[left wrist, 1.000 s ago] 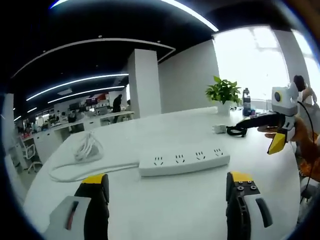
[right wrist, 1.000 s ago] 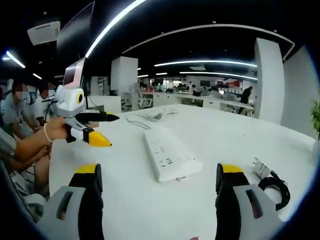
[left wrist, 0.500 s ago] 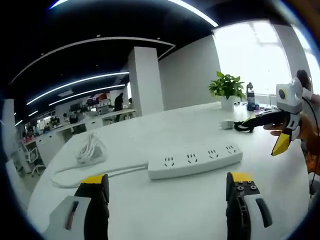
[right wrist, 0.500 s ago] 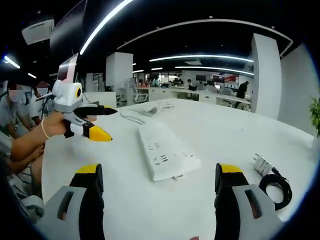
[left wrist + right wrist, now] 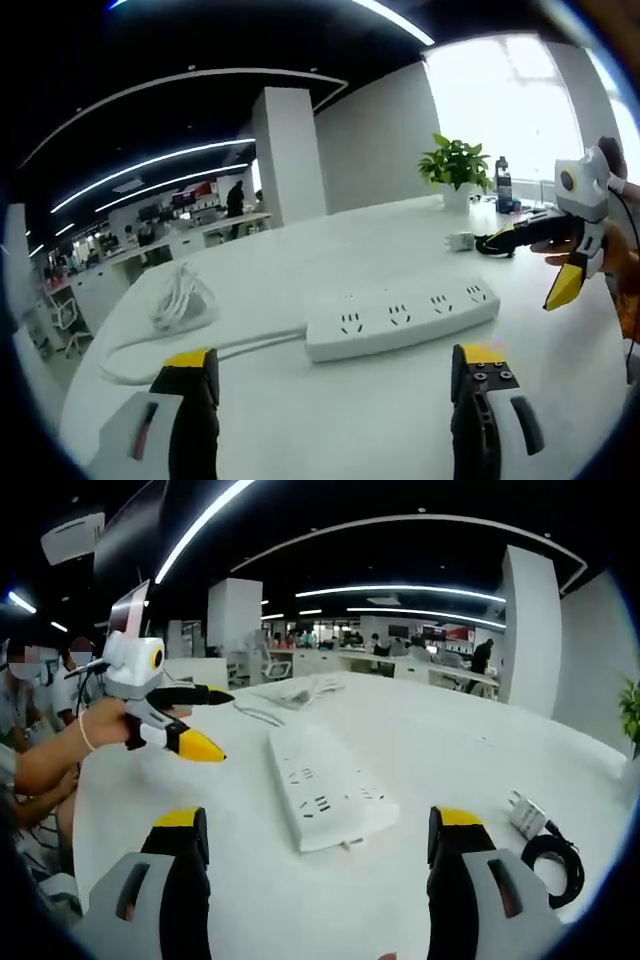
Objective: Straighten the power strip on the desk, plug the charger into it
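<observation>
White power strip (image 5: 403,319) lies flat on the desk (image 5: 330,250), ahead of both grippers. Left gripper (image 5: 335,385) and right gripper (image 5: 320,845) hover with jaws spread wide, holding nothing. Charger (image 5: 526,815) rests apart, beside its coiled black cable (image 5: 553,860).

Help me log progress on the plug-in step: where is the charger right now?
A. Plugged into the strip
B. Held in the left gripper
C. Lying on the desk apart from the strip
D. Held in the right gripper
C: in the right gripper view the charger lies on the desk beside its coiled black cable, apart from the strip, and the right gripper is open and empty.
</observation>
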{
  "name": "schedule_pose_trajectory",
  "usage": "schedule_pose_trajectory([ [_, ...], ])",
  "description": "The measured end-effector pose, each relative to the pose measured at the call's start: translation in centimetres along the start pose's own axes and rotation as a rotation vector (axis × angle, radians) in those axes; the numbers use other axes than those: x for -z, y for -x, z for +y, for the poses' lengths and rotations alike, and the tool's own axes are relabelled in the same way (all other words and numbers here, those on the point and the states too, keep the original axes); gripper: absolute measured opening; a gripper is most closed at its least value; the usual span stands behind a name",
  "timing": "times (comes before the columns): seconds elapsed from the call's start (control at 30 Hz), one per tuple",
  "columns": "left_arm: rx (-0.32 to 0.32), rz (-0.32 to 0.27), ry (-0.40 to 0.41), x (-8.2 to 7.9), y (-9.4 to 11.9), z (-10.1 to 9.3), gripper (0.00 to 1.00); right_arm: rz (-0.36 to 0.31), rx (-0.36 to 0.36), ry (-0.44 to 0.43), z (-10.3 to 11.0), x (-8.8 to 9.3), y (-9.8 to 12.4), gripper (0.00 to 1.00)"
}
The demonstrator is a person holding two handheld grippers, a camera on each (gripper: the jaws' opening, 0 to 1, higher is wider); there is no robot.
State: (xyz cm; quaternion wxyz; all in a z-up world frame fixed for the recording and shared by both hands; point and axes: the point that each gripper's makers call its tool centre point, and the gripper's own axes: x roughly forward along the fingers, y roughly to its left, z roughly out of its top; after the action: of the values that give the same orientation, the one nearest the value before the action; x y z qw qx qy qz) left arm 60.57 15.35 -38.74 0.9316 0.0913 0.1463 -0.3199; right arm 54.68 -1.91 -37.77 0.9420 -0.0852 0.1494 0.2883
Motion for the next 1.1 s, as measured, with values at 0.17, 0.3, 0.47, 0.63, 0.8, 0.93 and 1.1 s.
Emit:
schedule_pose_trajectory([
  [0.17,0.002,0.010,-0.008,0.1,-0.4,0.1,0.98,0.021,0.000,-0.003,-0.3,0.2,-0.6,0.90],
  [0.3,-0.006,0.022,-0.011,0.3,-1.1,0.7,0.98,0.033,0.005,-0.021,-0.7,0.4,-1.0,0.90],
  [0.47,-0.001,0.033,-0.005,0.7,-1.9,1.0,0.97,0.033,0.000,-0.059,-0.6,0.9,-1.4,0.87],
  [0.63,0.014,0.054,-0.033,1.0,-2.7,0.9,0.96,0.056,0.004,-0.048,-0.5,1.4,-1.8,0.87],
  [0.8,0.027,0.058,-0.046,1.1,-3.1,0.9,0.93,0.062,0.003,-0.047,-0.3,1.6,-2.0,0.86],
  [0.93,0.027,0.059,-0.051,1.2,-3.3,1.0,0.91,0.068,0.004,-0.052,-0.2,1.9,-2.2,0.85],
  [1.1,0.048,0.069,-0.050,1.4,-3.5,0.9,0.87,0.069,0.004,-0.057,-0.2,1.9,-2.4,0.84],
])
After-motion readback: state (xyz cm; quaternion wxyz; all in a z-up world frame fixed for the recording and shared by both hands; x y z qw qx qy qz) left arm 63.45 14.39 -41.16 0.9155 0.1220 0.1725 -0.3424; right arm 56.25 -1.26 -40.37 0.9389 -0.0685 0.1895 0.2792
